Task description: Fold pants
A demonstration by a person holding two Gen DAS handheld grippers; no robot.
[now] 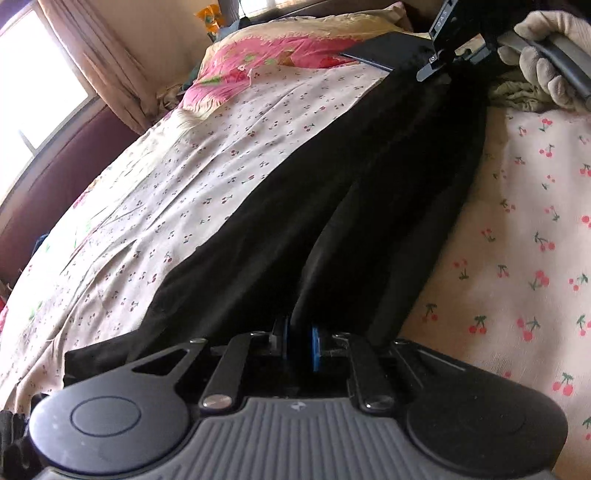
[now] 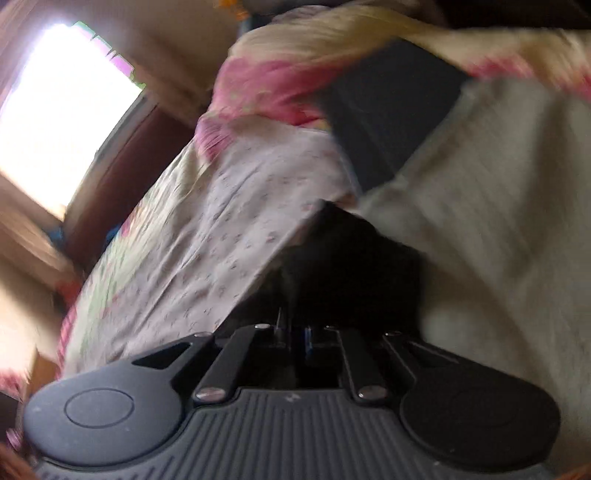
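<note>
Bed (image 1: 229, 173) w/ cream cherry-print sheet fills most of view; pink floral pillow (image 1: 273, 59) at far end. Bright window (image 1: 33, 92) on left, overexposed, beige curtain (image 1: 99, 62) beside it. Dark maroon wall panel (image 1: 62, 177) below window. Daylight only.

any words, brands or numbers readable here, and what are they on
"PAS": pale letters on the black mount of the right tongs' handle, partly cut off, so the reading is uncertain.
Small pale logo on the left tongs' grey ribbed body: a mark, not letters.
Right wrist view: blurred, nothing readable.
</note>
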